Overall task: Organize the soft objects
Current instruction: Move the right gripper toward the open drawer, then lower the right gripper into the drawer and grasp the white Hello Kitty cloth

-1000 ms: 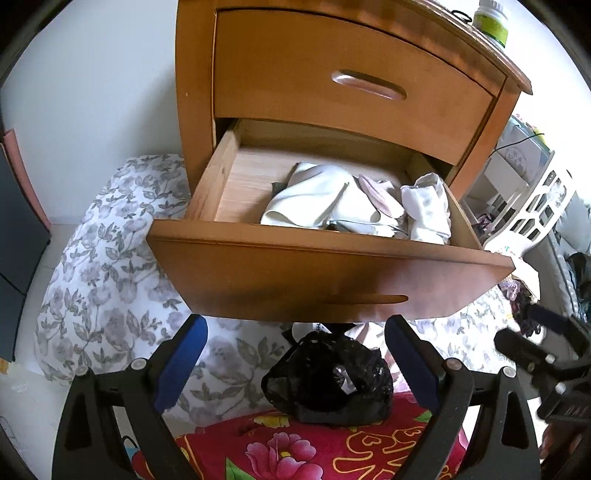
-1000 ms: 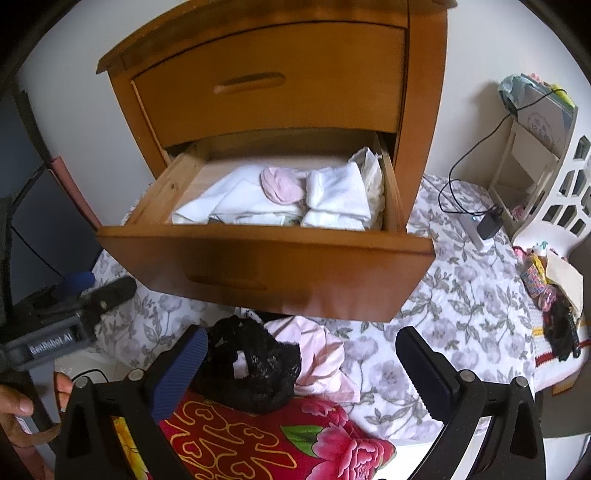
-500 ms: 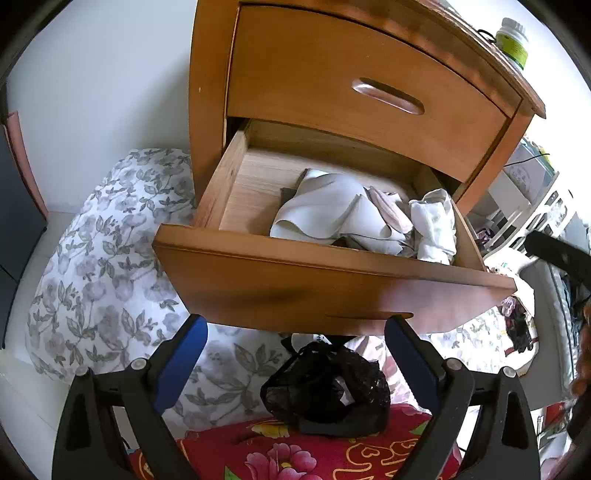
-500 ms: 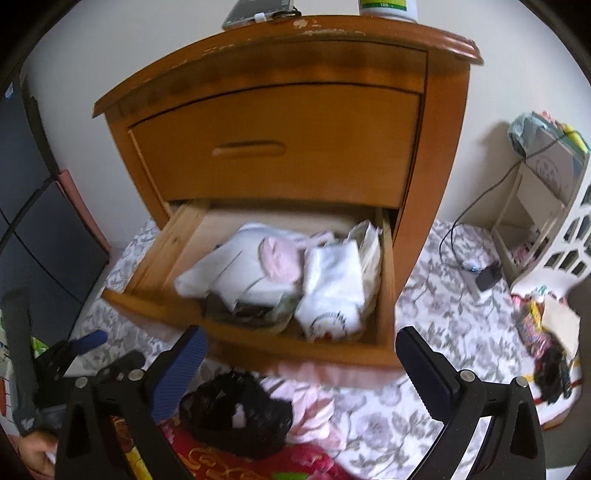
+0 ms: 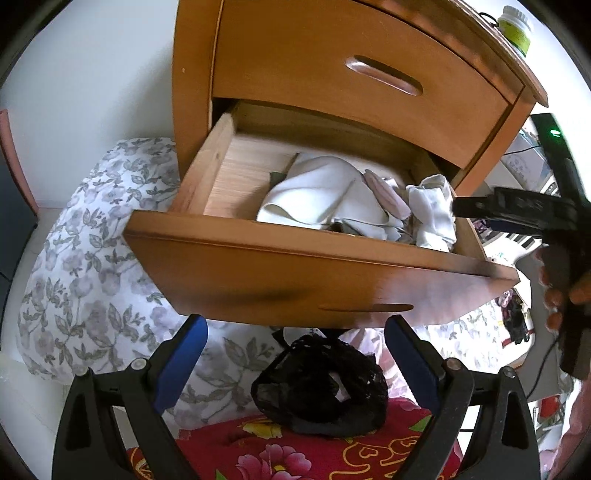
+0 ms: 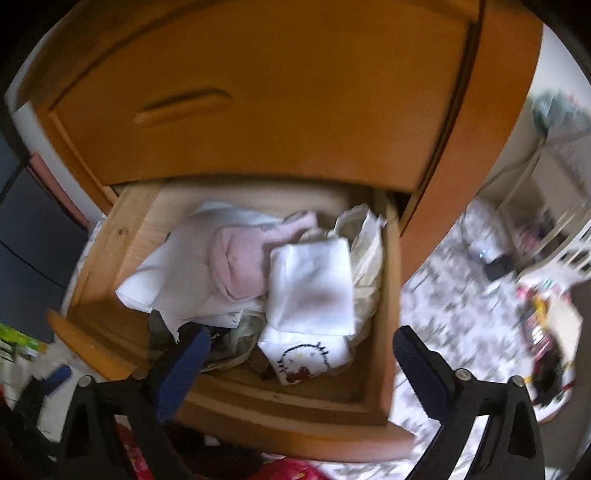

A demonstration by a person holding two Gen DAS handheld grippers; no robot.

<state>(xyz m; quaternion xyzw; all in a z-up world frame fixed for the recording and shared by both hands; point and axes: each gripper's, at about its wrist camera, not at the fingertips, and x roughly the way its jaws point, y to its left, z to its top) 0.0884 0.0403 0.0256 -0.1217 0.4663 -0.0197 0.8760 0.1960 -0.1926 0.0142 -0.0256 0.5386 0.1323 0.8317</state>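
Observation:
The lower wooden drawer (image 5: 295, 273) stands pulled out, holding a cream garment (image 5: 317, 192), a pink sock (image 5: 388, 192) and white socks (image 5: 432, 214). On the bedding below its front lies a black lace garment (image 5: 321, 387). My left gripper (image 5: 295, 332) hovers open just above that garment, with nothing between its fingers. My right gripper (image 6: 301, 343) is open over the drawer's (image 6: 388, 332) front right part. Under it lie a folded white cloth (image 6: 310, 284), a printed white sock (image 6: 306, 358) and the pink sock (image 6: 240, 266). The right wrist view is blurred.
The nightstand's top drawer (image 5: 332, 70) is shut, and a green-labelled bottle (image 5: 515, 22) stands on top. Grey floral bedding (image 5: 92, 258) and a red flowered blanket (image 5: 295, 454) lie below. A hand (image 5: 554, 295) holds the right tool. A white rack (image 6: 554, 240) stands at the right.
The right gripper has risen and moved forward from the bedding to over the open drawer. The left gripper has lifted a little and come closer. Both stay open.

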